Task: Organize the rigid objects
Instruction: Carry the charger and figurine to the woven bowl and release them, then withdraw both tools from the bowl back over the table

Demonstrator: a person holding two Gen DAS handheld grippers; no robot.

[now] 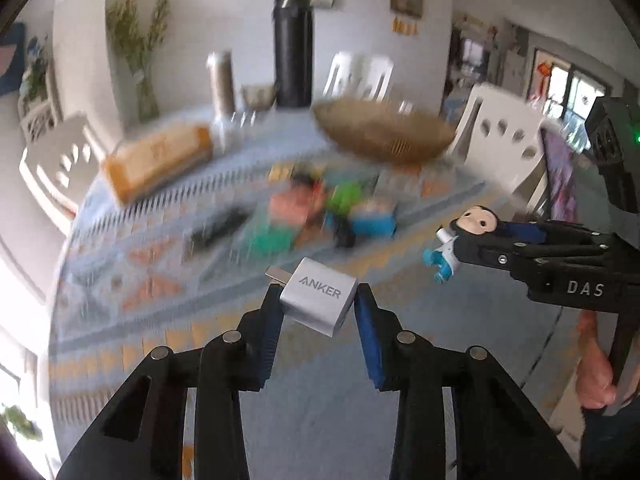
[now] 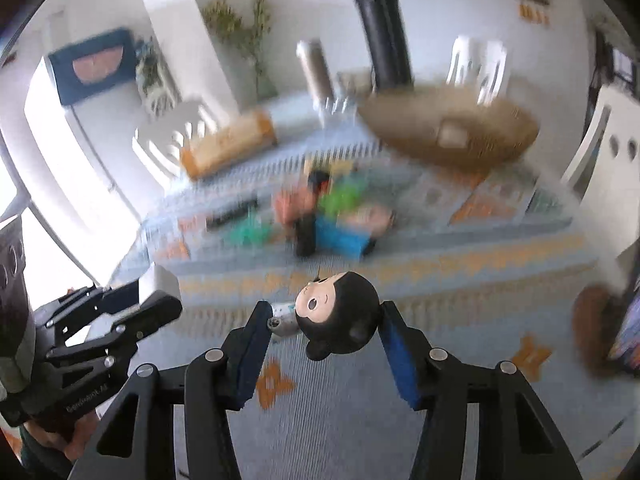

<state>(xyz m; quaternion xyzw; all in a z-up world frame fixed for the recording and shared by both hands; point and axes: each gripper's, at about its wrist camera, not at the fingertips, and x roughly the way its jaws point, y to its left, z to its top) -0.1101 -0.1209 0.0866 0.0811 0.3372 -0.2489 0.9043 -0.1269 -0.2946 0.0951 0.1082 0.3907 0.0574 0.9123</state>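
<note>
Gripping ANKER charger (image 1: 319,297), DAS-marked right gripper (image 1: 456,248)

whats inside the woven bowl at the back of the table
Right wrist view shows one pale squarish item in the woven bowl, too blurred to identify. Its near wall hides the rest.

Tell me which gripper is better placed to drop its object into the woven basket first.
Right, probably. In its view the woven basket lies nearly ahead of the right gripper holding the figurine; the left gripper, holding the charger, sits farther left.
</note>
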